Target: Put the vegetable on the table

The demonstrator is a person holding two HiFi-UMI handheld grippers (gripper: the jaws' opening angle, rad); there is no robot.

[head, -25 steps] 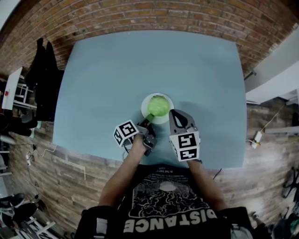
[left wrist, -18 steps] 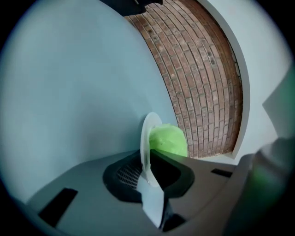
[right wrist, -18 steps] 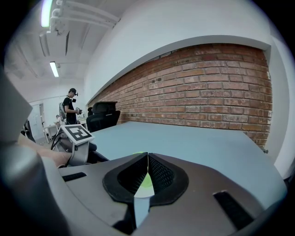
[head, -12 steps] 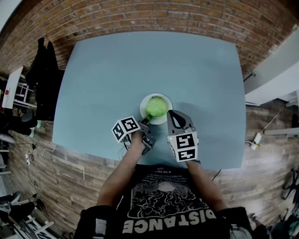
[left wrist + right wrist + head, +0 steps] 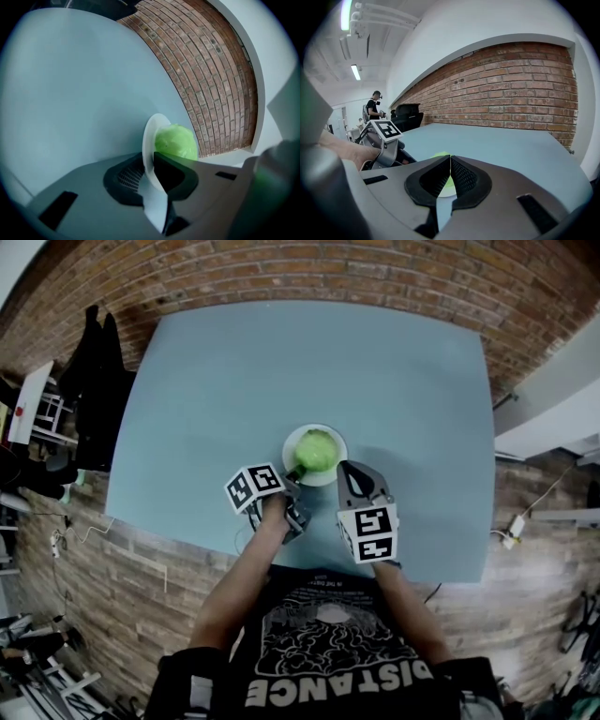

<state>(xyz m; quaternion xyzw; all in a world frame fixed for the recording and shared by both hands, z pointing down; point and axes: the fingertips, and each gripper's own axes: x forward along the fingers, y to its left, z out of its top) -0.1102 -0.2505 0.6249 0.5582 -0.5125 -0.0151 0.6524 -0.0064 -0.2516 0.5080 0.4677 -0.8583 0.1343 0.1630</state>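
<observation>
One green vegetable (image 5: pixel 317 450) lies on one white plate (image 5: pixel 330 479), round and leafy, filling most of the dish; the plate is over the near half of the one blue-grey table (image 5: pixel 281 362), though whether it rests flat or is raised a little cannot be told; two grippers flank it; the left gripper (image 5: pixel 293 486) has its jaws clamped on the plate's near rim, one jaw above and one below, with the vegetable just beyond the upper jaw; the right gripper (image 5: pixel 349 468) sits just beside the plate's right edge, jaws closed together on nothing, the vegetable ahead and to its left; a brick wall (image 5: pixel 375 277) borders the table's far side
</observation>
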